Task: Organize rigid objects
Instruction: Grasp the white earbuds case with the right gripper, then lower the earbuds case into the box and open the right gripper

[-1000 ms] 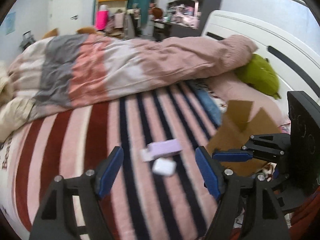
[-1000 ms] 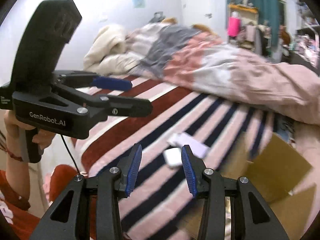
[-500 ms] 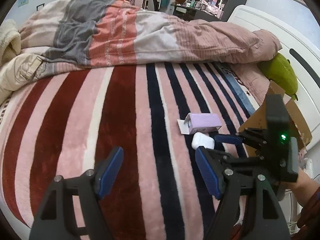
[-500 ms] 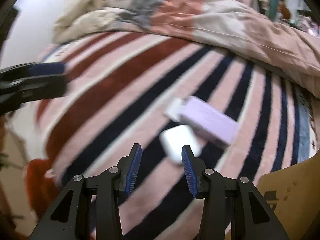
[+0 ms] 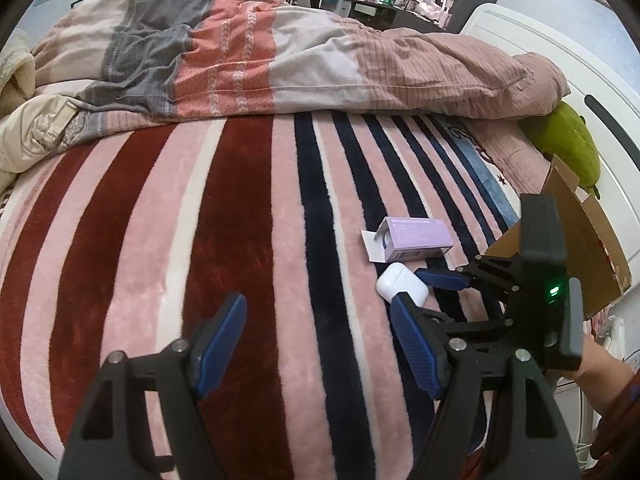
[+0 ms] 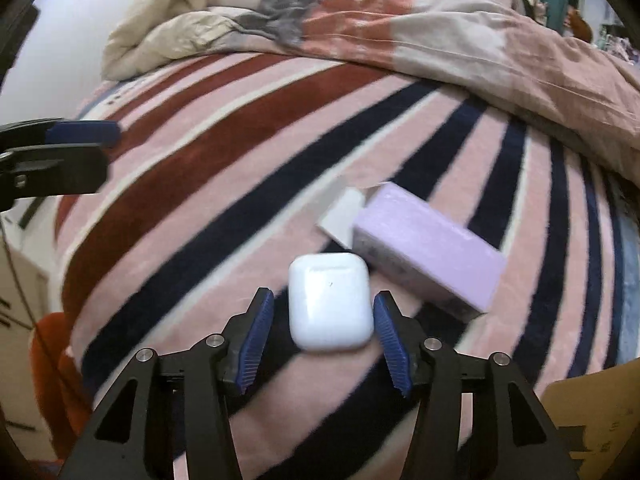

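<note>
Change: both grippers have dropped closer to the bed; the white earbud case [image 6: 329, 301] now sits between the right gripper [image 6: 323, 334] blue pads.
Right gripper: jaws opening, pads just beside the case, not pressing it.
Left gripper [image 5: 318, 344]: open, empty, above bare blanket.
Case: glossy white, rounded, lying flat.
Lilac box [image 6: 428, 250]: just beyond the case, end flap open; print unreadable.
Surface: striped blanket [image 5: 240, 220], pink, dark red, navy.
Room: rumpled duvet [image 5: 280, 60] behind; cardboard box [image 5: 592, 240] to the right.
</note>
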`<action>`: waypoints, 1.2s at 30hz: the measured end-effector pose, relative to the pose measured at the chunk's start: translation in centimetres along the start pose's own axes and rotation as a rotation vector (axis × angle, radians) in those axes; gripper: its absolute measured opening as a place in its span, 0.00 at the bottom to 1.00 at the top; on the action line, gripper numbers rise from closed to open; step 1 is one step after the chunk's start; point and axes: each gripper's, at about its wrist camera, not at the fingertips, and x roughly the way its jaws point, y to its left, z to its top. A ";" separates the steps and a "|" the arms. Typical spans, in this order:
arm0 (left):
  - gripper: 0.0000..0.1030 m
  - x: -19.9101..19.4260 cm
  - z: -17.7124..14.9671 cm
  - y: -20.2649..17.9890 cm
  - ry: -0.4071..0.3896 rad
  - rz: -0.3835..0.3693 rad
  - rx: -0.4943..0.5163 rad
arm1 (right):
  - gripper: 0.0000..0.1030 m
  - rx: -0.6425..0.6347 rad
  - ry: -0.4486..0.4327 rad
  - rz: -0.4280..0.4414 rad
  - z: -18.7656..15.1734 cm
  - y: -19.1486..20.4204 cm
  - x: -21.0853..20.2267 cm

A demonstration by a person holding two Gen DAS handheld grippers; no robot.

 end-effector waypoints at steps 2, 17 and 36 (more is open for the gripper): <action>0.70 -0.2 -0.1 -0.3 0.002 -0.002 0.006 | 0.38 -0.007 -0.002 -0.028 0.0 0.4 0.2; 0.54 -5.5 1.5 -7.7 -0.097 -0.222 0.081 | 0.38 -0.097 -0.337 0.105 0.1 3.9 -13.9; 0.35 0.6 7.4 -28.2 0.076 -0.431 0.395 | 0.38 0.181 -0.380 -0.113 -7.7 -9.9 -23.6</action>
